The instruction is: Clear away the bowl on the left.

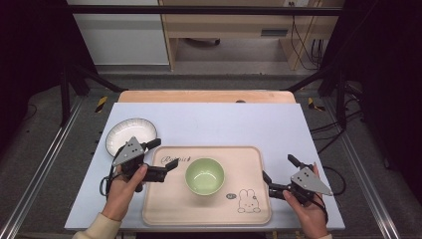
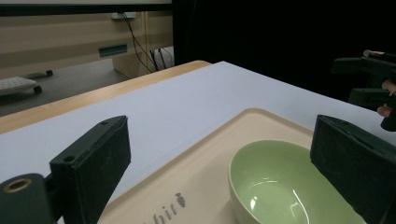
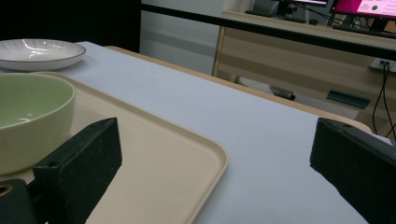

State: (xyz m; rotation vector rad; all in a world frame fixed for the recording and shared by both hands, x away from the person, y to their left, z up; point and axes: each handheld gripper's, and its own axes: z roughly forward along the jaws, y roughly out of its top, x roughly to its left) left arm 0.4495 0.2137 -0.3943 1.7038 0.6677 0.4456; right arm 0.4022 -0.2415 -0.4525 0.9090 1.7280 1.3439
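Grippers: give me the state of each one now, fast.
Left gripper: open, holding nothing, jaws over the tray's left edge.
Right gripper: open, holding nothing, beside the tray's right edge.

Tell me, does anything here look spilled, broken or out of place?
Nothing stands out. The green bowl sits upright and empty on the beige tray, the white plate lies flat on the table beyond the tray's left corner, and both the left gripper and right gripper are open, holding nothing.
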